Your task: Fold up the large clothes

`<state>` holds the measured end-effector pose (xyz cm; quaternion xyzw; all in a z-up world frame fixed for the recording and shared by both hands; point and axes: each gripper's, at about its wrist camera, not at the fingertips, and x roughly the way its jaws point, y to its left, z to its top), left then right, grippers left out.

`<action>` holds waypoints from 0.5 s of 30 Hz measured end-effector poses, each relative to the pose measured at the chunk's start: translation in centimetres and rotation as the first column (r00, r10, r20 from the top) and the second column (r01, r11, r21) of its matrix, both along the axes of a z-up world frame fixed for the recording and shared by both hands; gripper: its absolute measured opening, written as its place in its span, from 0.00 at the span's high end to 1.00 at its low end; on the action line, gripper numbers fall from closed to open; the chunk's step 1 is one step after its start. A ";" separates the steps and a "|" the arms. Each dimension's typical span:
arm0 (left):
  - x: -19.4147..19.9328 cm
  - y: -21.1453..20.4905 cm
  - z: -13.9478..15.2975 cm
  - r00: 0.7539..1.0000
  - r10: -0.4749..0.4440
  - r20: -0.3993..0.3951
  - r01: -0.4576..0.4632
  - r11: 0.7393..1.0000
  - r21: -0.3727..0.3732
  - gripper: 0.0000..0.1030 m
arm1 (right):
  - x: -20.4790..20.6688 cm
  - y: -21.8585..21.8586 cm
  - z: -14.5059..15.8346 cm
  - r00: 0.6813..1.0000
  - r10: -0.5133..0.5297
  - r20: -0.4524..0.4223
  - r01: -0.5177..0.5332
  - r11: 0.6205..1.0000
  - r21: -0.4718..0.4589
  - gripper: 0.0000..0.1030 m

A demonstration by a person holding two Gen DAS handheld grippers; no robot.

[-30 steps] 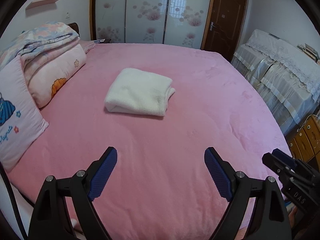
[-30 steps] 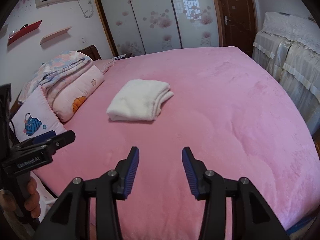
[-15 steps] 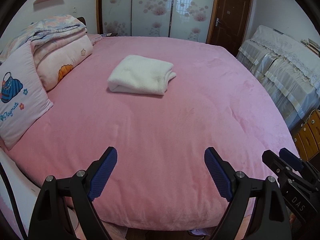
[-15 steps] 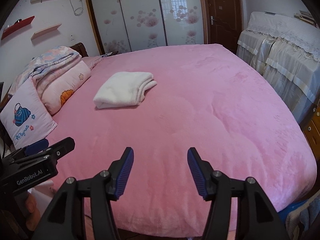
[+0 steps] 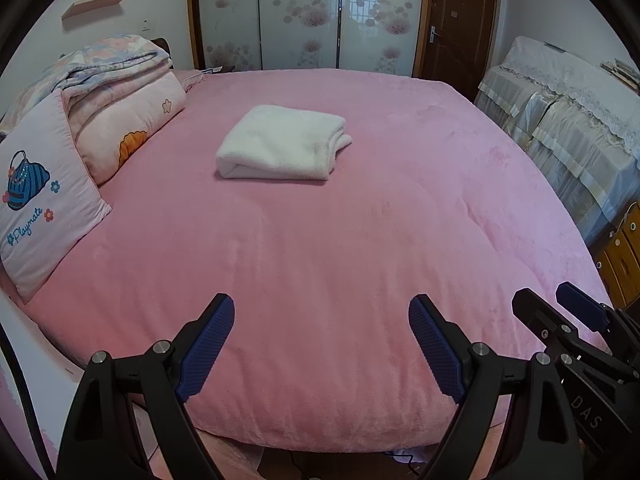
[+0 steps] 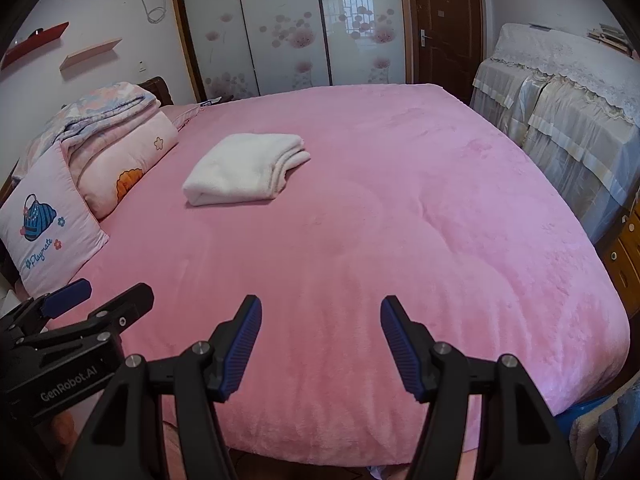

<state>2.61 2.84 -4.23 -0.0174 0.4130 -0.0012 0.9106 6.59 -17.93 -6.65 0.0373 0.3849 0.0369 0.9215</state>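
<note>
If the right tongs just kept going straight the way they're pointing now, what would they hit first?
Most likely the pink bedspread. The right tongs are open and empty, angled down at the bare cover near the bed's front edge. The folded white garment lies farther back and to the left, off that line, though depth is uncertain.

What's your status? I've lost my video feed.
Left gripper open, empty. Right gripper open, empty, jaws just widened. White garment folded mid-bed, untouched. Nothing between the grippers and it.
</note>
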 end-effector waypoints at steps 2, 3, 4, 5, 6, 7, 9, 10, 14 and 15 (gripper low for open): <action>0.2 0.1 -0.1 1.000 -0.003 -0.007 0.003 1.000 -0.001 0.15 | -0.1 0.1 0.0 1.000 0.002 0.002 -0.002 1.000 -0.002 0.40; 0.2 0.0 -0.1 1.000 -0.004 -0.009 0.004 1.000 -0.003 0.15 | -0.1 0.1 0.0 1.000 0.002 0.004 -0.002 1.000 -0.001 0.40; 0.2 0.0 -0.1 1.000 -0.005 -0.011 0.005 1.000 -0.004 0.15 | -0.1 0.1 0.0 1.000 0.002 0.004 -0.002 1.000 -0.002 0.39; 0.2 -0.1 -0.1 1.000 -0.004 -0.013 0.004 1.000 -0.003 0.15 | -0.1 0.1 0.0 1.000 0.002 0.003 -0.002 1.000 -0.002 0.39; 0.3 0.1 0.0 1.000 -0.005 -0.013 0.004 1.000 -0.004 0.15 | -0.2 0.1 0.0 1.000 0.004 0.001 -0.004 1.000 0.001 0.39; 0.3 0.1 0.0 1.000 -0.006 -0.013 0.006 1.000 -0.002 0.15 | -0.2 0.1 -0.1 1.000 0.005 -0.001 -0.005 1.000 0.002 0.39; 0.3 0.1 0.0 1.000 -0.008 -0.015 0.008 1.000 -0.002 0.15 | -0.2 0.1 -0.1 1.000 0.007 -0.007 -0.007 1.000 0.003 0.39; 0.3 0.1 0.0 1.000 -0.005 -0.014 0.005 1.000 0.004 0.15 | -0.2 0.2 -0.2 1.000 0.009 -0.011 -0.009 1.000 0.003 0.39; 0.3 0.3 0.0 1.000 -0.005 -0.018 0.005 1.000 0.000 0.15 | -0.3 0.2 -0.2 1.000 0.010 -0.012 -0.010 1.000 0.004 0.39; 0.3 0.3 0.0 1.000 -0.005 -0.016 0.005 1.000 0.001 0.15 | -0.3 0.3 -0.2 1.000 0.009 -0.013 -0.009 1.000 0.005 0.39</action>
